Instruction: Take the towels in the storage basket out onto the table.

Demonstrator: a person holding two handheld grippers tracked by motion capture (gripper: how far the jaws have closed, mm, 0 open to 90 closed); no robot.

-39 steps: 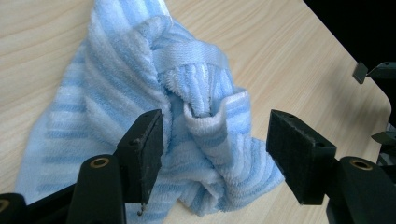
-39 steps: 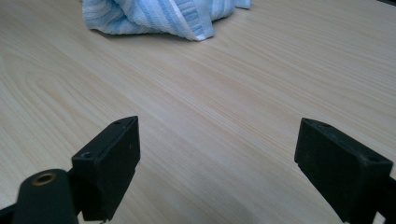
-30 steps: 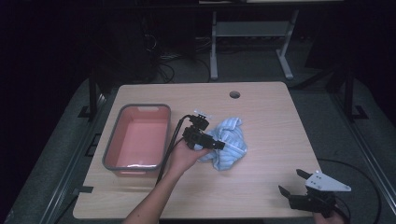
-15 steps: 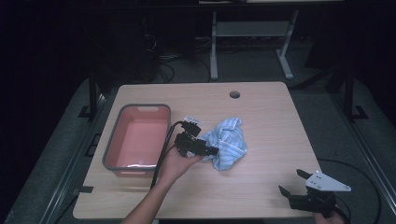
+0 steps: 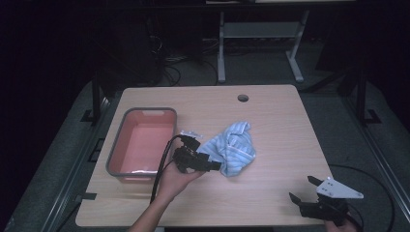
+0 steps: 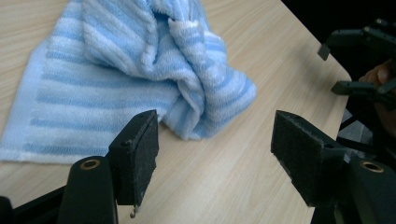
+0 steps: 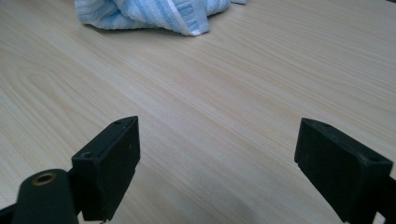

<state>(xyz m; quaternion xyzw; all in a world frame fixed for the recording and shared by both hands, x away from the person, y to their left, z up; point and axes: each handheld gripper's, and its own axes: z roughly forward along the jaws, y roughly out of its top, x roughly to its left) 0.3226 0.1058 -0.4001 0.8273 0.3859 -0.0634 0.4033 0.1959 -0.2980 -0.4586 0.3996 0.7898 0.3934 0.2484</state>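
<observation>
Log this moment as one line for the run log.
left claw: open, at towel edge, not gripping | right claw: open over bare table, near corner | bin: left of towel

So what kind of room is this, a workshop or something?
Probably a lab or recording studio rather than a home: a bare wooden table with a cable hole, dark surroundings, loose cables on the floor and a metal stand behind.

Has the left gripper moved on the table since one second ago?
Yes. In the high view the left gripper has pulled back toward the person's edge of the table, along the near corner of the pink tub, away from the towel.
</observation>
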